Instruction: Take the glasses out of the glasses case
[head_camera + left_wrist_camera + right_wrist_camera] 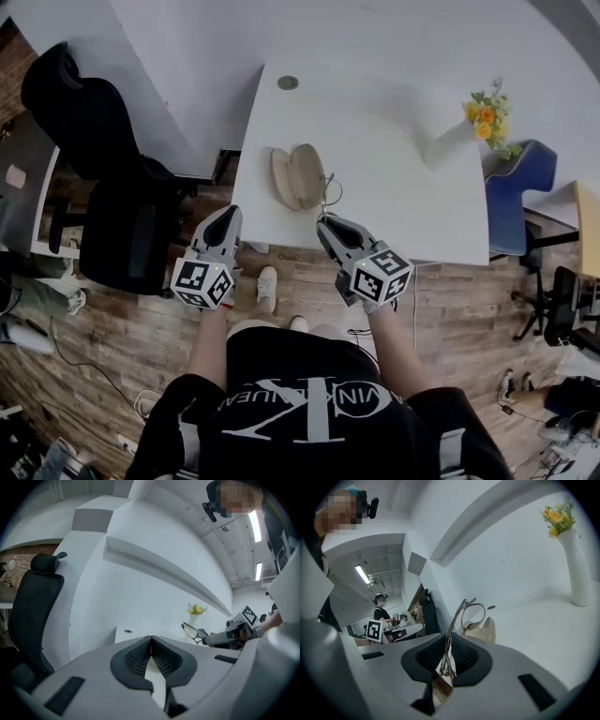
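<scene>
An open beige glasses case (pixel 298 176) lies near the front edge of the white table (pixel 384 159). My right gripper (pixel 324 223) is shut on the folded temple arms of thin metal-rimmed glasses (pixel 329 193), held just right of the case at the table's edge. In the right gripper view the glasses (pixel 457 616) stick up from between the jaws of the right gripper (pixel 449 637), with the case (pixel 488 631) behind them. My left gripper (pixel 228 221) hangs off the table's front left. Its jaws meet with nothing between them in the left gripper view (pixel 151 640).
A white vase (pixel 448 144) with yellow flowers (pixel 486 116) stands at the table's right side. A black office chair (pixel 117 202) is to the left and a blue chair (pixel 512 199) to the right. Wooden floor lies below the front edge.
</scene>
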Demonstrator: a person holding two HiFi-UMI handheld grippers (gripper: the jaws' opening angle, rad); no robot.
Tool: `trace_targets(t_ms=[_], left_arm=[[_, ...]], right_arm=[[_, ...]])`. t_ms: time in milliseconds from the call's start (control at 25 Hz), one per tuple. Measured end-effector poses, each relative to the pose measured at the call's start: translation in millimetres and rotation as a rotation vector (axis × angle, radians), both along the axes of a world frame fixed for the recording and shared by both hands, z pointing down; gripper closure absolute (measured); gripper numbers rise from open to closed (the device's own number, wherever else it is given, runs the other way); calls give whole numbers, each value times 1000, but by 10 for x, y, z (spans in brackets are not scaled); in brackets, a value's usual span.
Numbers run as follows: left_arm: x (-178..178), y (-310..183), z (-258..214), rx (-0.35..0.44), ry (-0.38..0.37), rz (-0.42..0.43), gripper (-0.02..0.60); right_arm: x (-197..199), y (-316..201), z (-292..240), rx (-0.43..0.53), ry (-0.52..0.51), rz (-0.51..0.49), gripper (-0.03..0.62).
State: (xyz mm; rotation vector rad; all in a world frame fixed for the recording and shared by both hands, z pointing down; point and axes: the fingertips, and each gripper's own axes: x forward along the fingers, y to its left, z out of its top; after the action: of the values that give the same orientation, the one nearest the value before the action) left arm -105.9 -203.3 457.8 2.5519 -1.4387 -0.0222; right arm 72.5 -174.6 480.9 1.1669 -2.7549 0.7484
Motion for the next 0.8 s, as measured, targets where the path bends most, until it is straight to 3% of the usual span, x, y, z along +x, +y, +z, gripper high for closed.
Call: trace_targets(t_ms=[800], left_arm=[[-164, -795, 248, -64, -1, 30, 566]], right_arm=[[-341, -799, 309, -88, 129, -12, 545]])
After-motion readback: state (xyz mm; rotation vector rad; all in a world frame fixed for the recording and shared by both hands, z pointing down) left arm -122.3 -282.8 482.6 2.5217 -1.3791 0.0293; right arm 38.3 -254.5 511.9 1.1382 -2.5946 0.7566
